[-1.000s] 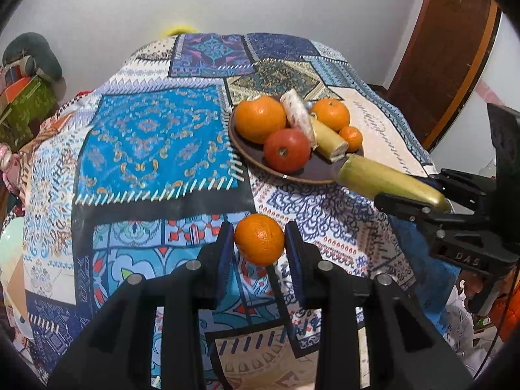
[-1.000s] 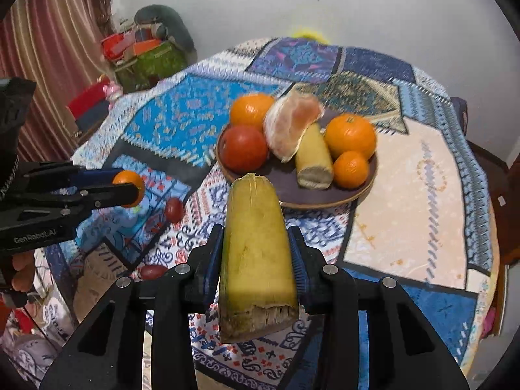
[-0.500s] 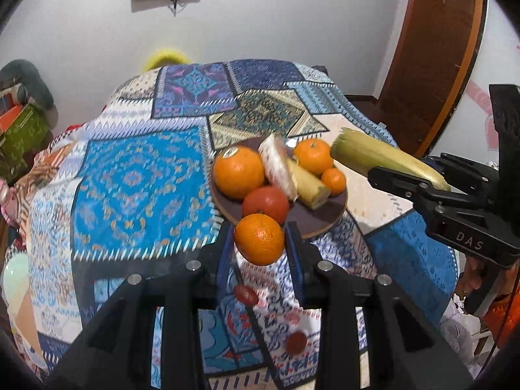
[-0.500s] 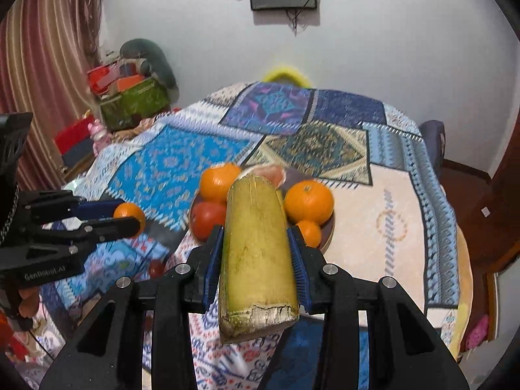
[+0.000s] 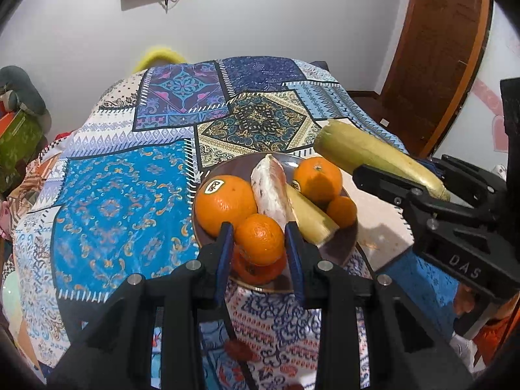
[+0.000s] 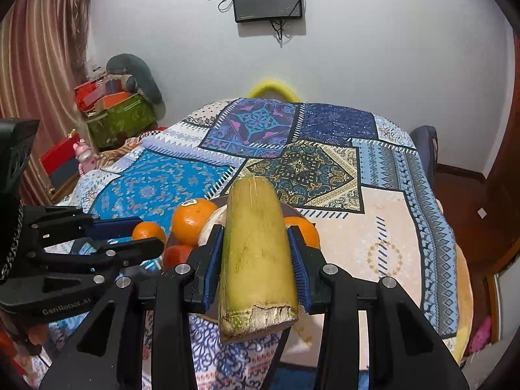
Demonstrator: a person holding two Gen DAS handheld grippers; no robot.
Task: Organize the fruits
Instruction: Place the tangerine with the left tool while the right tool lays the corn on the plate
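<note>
My left gripper is shut on a small orange and holds it above the near edge of a dark brown plate. The plate holds a large stickered orange, a peeled pomelo wedge, a cut yellow stalk, two more oranges and a red fruit under the held orange. My right gripper is shut on a thick yellow-green sugarcane piece, held above the plate's right side; it also shows in the left wrist view.
The round table wears a patchwork cloth. Small red fruits lie on the cloth near me. A brown door stands at the right, boxes and clutter at the left, a yellow chair back behind the table.
Both grippers rose and moved forward over the plate. The held orange now hangs over the red fruit on the plate. The sugarcane piece stays gripped, above the plate's right.
</note>
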